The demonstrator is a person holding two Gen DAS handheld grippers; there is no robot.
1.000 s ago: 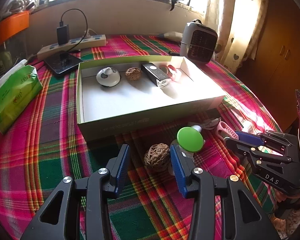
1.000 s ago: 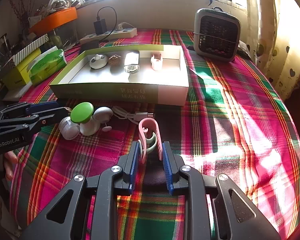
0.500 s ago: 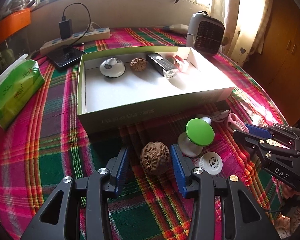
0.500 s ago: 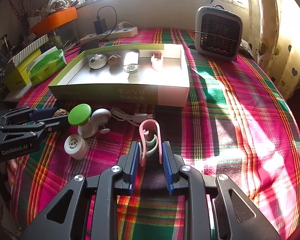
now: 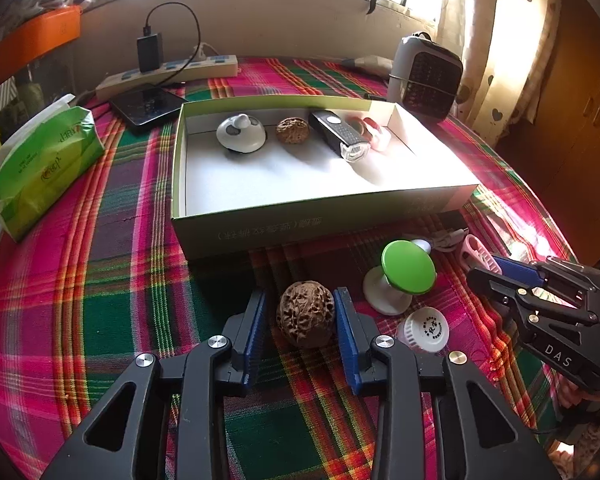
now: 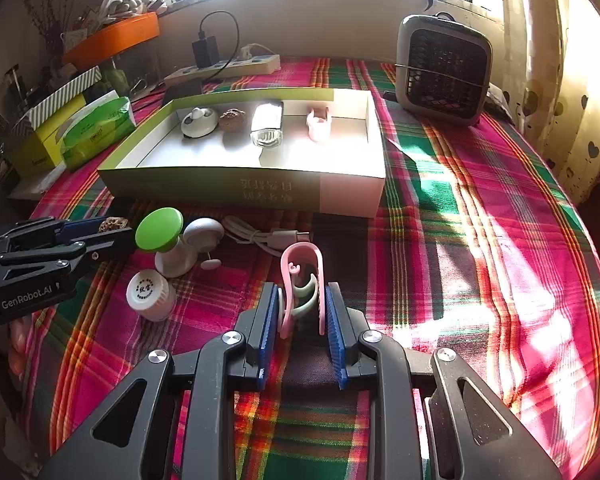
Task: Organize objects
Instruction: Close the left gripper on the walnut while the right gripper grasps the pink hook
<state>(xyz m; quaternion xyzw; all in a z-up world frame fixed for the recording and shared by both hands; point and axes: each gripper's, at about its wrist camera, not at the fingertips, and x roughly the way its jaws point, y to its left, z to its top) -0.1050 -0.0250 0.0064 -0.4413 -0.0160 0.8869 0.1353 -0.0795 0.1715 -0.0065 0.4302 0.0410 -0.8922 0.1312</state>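
Note:
A brown walnut (image 5: 306, 320) lies on the plaid cloth between the blue pads of my left gripper (image 5: 300, 300). The jaws are closing; the right pad is at the shell and a small gap shows on the left. My right gripper (image 6: 301, 288) is shut on a pink clip (image 6: 287, 280) that stands up from its pads; both also show at the right of the left wrist view. Ahead is the open green-and-white box (image 5: 300, 224), which holds a white round gadget (image 5: 240, 134), a second walnut (image 5: 293, 130), a black bike light (image 5: 338, 134) and a pink piece (image 5: 376, 136).
A green-topped white gadget (image 5: 409, 266), a small white jar (image 5: 424, 330) and a white cable (image 6: 256, 236) lie between the grippers. A grey fan (image 5: 424, 76) stands behind the box, a tissue pack (image 5: 44, 164) at the left, and a power strip (image 5: 168, 74) at the back.
My left gripper's jaws have narrowed around the walnut. The white jar has shifted out from beside the green-topped gadget toward me. The right gripper and its clip have not moved.

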